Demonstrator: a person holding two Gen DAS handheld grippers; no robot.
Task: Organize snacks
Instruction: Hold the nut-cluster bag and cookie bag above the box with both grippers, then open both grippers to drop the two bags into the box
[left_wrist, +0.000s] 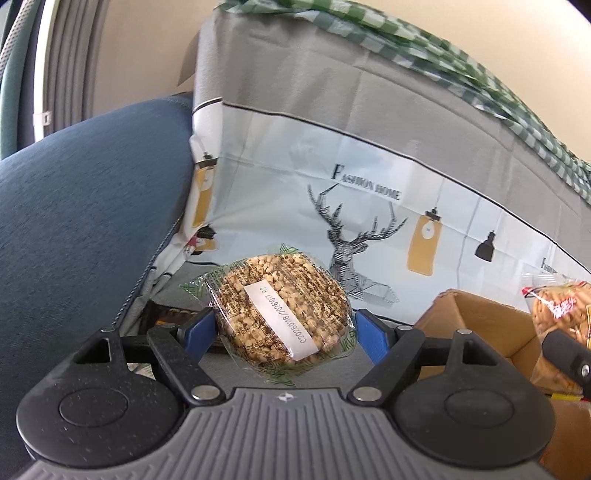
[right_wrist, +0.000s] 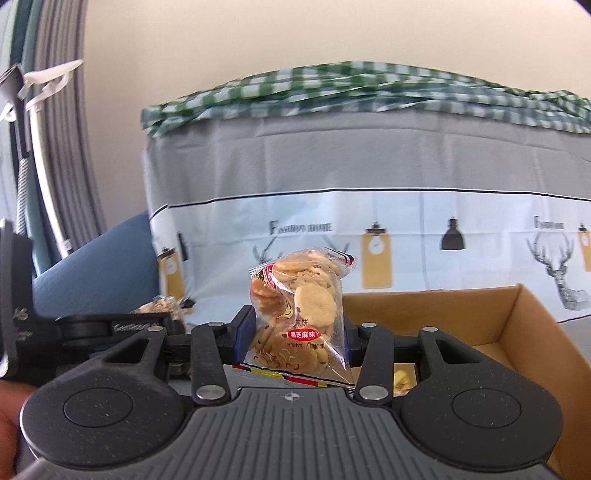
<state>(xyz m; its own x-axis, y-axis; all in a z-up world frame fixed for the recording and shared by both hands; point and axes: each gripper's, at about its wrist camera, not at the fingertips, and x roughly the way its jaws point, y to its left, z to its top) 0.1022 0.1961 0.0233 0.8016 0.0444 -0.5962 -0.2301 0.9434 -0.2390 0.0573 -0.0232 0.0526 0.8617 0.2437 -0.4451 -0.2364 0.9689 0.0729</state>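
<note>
The left gripper (left_wrist: 282, 328) clamps a round puffed-grain cake (left_wrist: 279, 308) in clear wrap, a white date label across it, held up in front of a deer-print cloth (left_wrist: 369, 206). The right gripper (right_wrist: 297, 334) grips an upright clear bag of sesame crackers (right_wrist: 299, 314) beside an open cardboard box (right_wrist: 509, 328). Something pale yellow in the box, half hidden behind the right finger, may be another snack.
</note>
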